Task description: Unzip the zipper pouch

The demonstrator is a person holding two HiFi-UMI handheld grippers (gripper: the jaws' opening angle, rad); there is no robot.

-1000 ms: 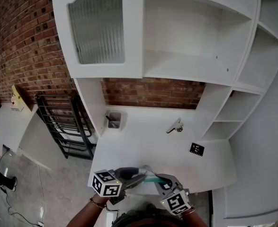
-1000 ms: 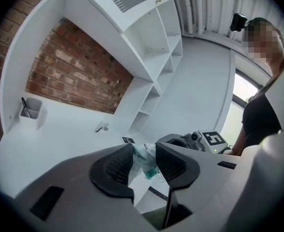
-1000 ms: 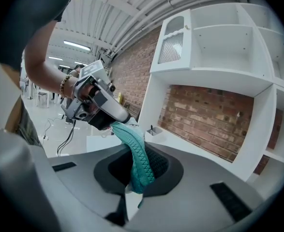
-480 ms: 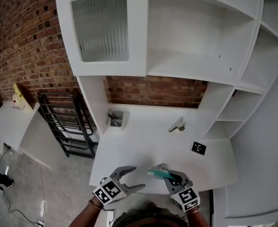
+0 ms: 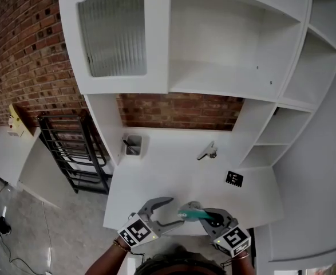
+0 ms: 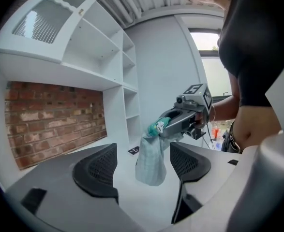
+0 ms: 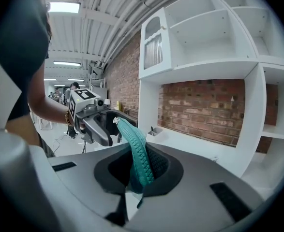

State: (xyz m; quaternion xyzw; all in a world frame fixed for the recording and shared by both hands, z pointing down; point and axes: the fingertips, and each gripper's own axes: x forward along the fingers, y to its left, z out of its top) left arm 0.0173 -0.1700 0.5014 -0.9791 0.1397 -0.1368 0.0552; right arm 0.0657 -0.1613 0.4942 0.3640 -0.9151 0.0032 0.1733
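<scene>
Our right tongs (image 7: 139, 175) pinch the pouch (image 7: 134, 149) by its teal zipper, which arches up toward our left tongs (image 7: 103, 128). Their jaws have just been opening, with nothing between them. Beyond are the white desk (image 7: 190, 146) and a brick wall (image 7: 204, 110).

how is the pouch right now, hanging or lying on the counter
Hanging: the pale checked fabric pouch with a teal zipper dangles from the right gripper, which is shut on its zipper edge.

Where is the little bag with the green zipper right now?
In the head view the zipper pouch is at bottom centre, pinched by its teal zipper edge in the right gripper, above the near part of the white desk.
</scene>
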